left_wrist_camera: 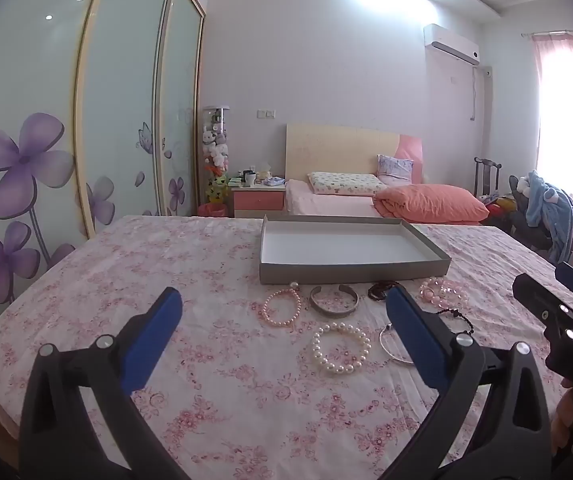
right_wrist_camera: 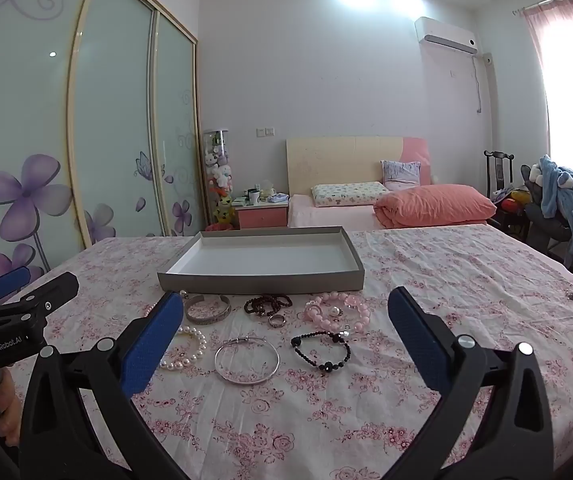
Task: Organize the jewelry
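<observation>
Both grippers, left gripper (left_wrist_camera: 282,320) and right gripper (right_wrist_camera: 284,322), hang spread wide, holding nothing. Bracelets, among them the silver bangle (right_wrist_camera: 246,360), lie on the bedspread (right_wrist_camera: 466,300) before the empty tray (right_wrist_camera: 260,280). Recommend lifting 1 piece at a time, pinching across its rim.

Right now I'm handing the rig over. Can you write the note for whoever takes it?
Left tool: open, empty, above the cloth.
Right tool: open, empty.
Grey tray: on the floral tablecloth, nothing in it.
In front of the tray: pink pearl bracelet, silver cuff, dark bead bracelet, ring, pink bead bracelet, white pearl bracelet, thin silver bangle, black bead bracelet.
Done: nothing.
Left: move every piece into the tray.
</observation>
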